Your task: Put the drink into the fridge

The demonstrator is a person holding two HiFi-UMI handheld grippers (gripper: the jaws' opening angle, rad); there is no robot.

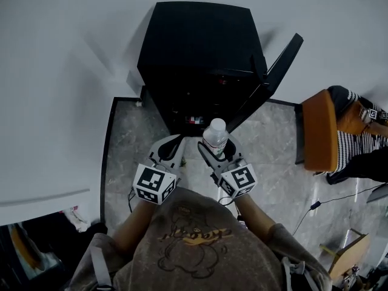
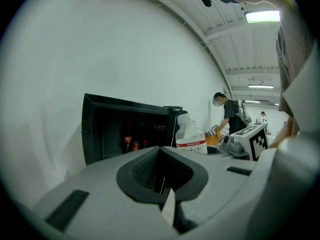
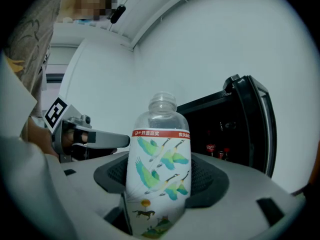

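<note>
Much of the fridge (image 1: 194,41) is hard to read: from the head view its inside is a black hollow; only a small red-and-white patch shows low in the opening; the door (image 1: 273,71) stands open to the right and shows edge-on. In the two gripper views the shelves stay dark; a few red-labelled cola bottles and cans (image 3: 210,148) can be picked out, but not counted with certainty; the fridge's lower part is cut off by the gripper bodies. The person's hands are hidden behind the marker cubes. A seated person (image 1: 357,138) at the right edge is cut off by the frame, beside an orange chair (image 1: 320,132).

The bottle (image 1: 215,139) stands upright between the jaws of the right gripper (image 1: 217,156), which are spread wide and closed on its body; it is in front of the fridge opening, outside it; its base is hidden below the jaws. It is clear plastic with a white cap; the label is white with a red band of white print along the top, green-and-white birds in flight below it, then a small orange shape, a dark horse and some trees.

The left gripper (image 1: 173,147) is just beside it, empty; its jaws are together, with only a thin slit between them.
</note>
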